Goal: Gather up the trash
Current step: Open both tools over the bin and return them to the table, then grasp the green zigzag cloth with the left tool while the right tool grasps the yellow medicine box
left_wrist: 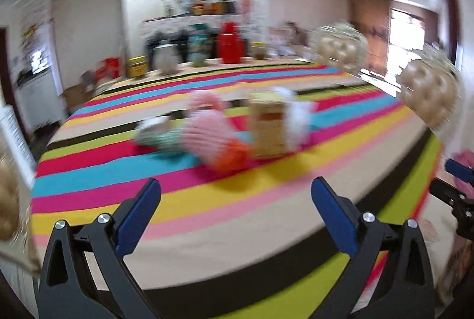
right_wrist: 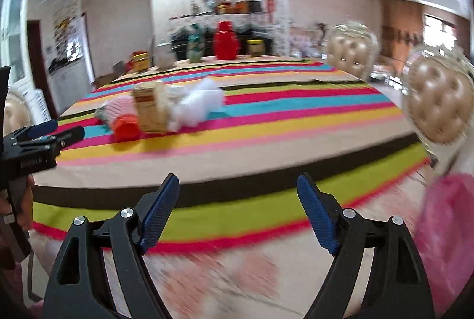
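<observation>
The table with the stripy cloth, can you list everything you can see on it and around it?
Striped cloth: one, many colours, covering the table.
Trash pile: one blurred heap, pink, orange, tan and white, middle of the cloth.
Red container: one, far edge of the table.
Jars and pots: several, blurred, beside the red container.
Padded chairs: at least two, beige, right of the table.
Pink thing: one, blurred, near right.
Left claw: open, empty.
Right claw: open, empty.

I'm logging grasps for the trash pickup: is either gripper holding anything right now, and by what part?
Nothing is held. The left gripper and right gripper both stand open and empty, short of the trash pile.
</observation>
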